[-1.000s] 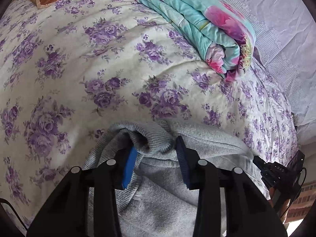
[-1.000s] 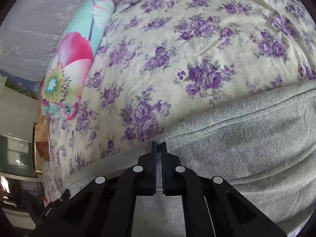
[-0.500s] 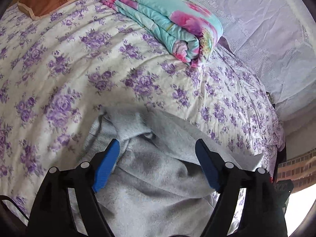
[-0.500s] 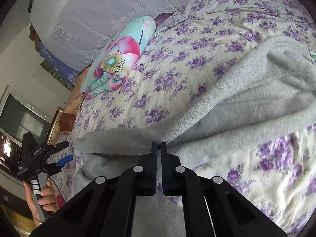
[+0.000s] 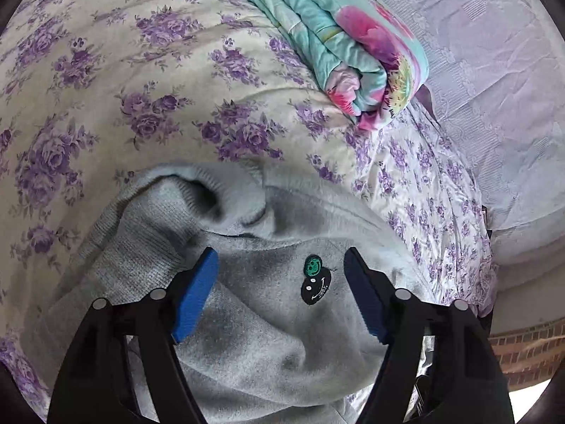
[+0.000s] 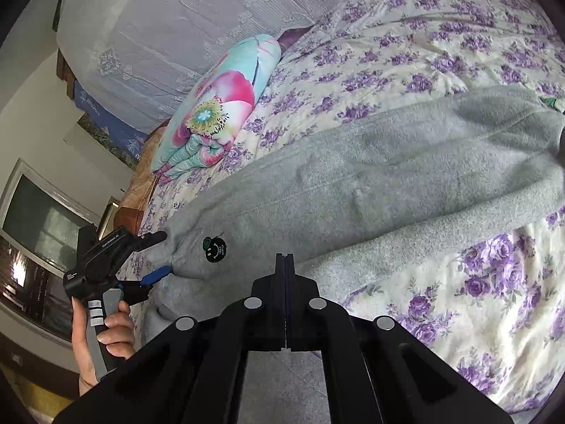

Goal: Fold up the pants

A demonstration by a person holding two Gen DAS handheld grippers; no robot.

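Two claws are shown over grey pants (image 5: pixel 268 321) spread on a bed (image 5: pixel 106 106) with a purple-flowered sheet. At lower centre of the left wrist view, the left claw (image 5: pixel 279 295) is seen with blue pads apart and closing, straddling the patch (image 5: pixel 315 280) without pressing the cloth. In the right wrist view, the right claw (image 6: pixel 284 265) is held together at bottom centre, nothing gripped. A folded quilt (image 6: pixel 219 109) is seen at upper left.
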